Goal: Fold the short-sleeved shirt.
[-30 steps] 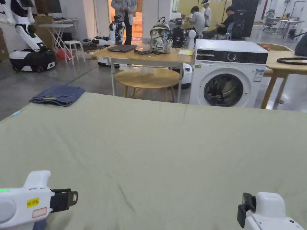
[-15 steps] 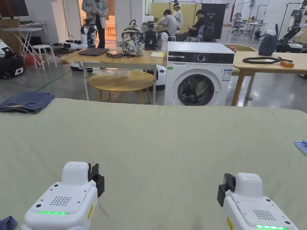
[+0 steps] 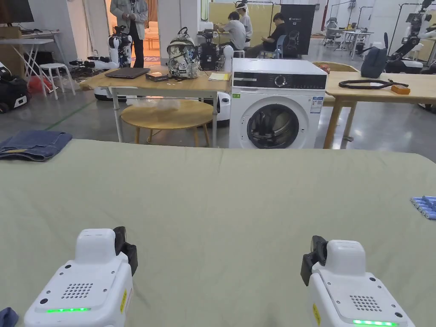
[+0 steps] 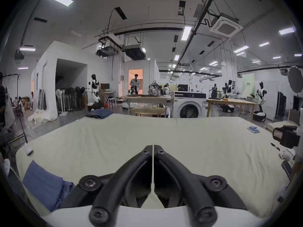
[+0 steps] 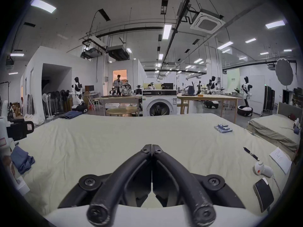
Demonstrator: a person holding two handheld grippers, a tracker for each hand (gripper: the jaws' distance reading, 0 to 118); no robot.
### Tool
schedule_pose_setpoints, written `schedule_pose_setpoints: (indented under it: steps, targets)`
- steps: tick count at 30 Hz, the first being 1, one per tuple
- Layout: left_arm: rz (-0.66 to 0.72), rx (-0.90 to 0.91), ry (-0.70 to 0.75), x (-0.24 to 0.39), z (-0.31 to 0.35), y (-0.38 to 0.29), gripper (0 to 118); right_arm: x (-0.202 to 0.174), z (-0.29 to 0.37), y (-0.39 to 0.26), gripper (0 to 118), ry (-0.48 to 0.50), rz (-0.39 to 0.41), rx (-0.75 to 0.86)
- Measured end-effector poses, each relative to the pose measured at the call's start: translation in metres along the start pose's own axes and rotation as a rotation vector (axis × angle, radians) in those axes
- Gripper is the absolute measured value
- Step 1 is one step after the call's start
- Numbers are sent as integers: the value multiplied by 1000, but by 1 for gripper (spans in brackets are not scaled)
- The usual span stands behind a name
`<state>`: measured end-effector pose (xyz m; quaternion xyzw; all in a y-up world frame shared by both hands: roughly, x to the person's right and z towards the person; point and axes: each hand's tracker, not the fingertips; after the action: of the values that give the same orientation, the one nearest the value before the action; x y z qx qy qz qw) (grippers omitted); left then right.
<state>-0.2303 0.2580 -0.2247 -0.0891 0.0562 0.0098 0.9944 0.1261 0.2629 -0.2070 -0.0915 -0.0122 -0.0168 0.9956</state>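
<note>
Both grippers are held low over the near edge of the wide bed covered with a pale green sheet (image 3: 238, 191), apparently in a ready pose, since nothing is gripped. In the left gripper view the black jaws of the left gripper (image 4: 153, 150) are seen closed tip to tip on nothing; the right gripper (image 5: 152, 149) is likewise closed and empty.

A crumpled blue fabric piece (image 4: 44, 185), judged to be the short-sleeved shirt, is seen at the bed's near left corner, unfolded and untouched. In the head view just a sliver of it is caught. Folded dark denim (image 3: 34, 144) is left at the far left corner. A black pen (image 5: 250, 153) is revealed in the right gripper view.
</note>
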Motion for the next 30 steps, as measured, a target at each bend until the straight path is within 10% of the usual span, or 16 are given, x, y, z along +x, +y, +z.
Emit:
schedule_pose_setpoints:
  steps: [11, 16, 30]
  targets:
    - [-32, -19, -32, 0, -11, 5, 0, -10, -5, 4, 3, 2, 9, 8]
    - [-43, -8, -33, 2, -12, 5, 39, -9, -11, 4, 84, -21, 7, 8]
    - [45, 58, -46, 4, -14, 13, 67, -3, -18, 11, 94, -41, 8, 31]
